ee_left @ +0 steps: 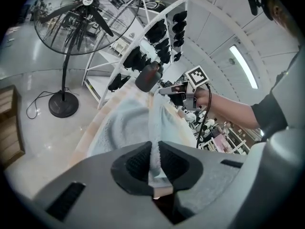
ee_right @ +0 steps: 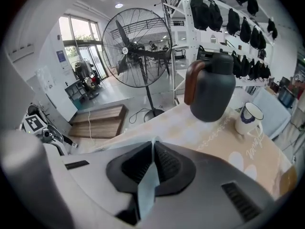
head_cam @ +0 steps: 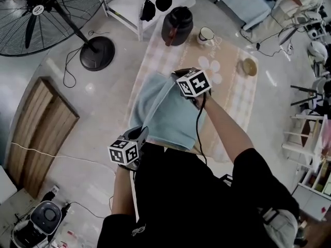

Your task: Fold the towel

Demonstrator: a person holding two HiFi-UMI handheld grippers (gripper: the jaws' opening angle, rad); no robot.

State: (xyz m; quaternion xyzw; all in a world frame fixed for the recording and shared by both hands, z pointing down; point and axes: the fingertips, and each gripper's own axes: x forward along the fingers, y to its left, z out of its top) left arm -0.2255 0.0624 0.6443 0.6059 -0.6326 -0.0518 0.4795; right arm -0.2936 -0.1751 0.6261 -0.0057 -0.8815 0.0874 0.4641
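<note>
A light blue towel (head_cam: 168,115) lies on the patterned tablecloth (head_cam: 235,99), with one edge lifted and stretched between both grippers. My left gripper (head_cam: 137,136) is at the near edge of the table, shut on a towel corner (ee_left: 154,152). My right gripper (head_cam: 178,78) is farther in over the table, shut on the other corner (ee_right: 147,178), which hangs as a thin strip between its pads. In the left gripper view, the right gripper (ee_left: 167,90) shows beyond the raised towel edge. The towel's remaining cloth sags onto the table under the lifted edge.
A dark jug (head_cam: 177,26), a white mug (head_cam: 206,34) and a small bowl (head_cam: 249,66) stand at the far end of the table. A large floor fan (head_cam: 46,14) and a wooden board (head_cam: 41,128) are at the left. A white rack (ee_right: 224,18) of dark items stands behind.
</note>
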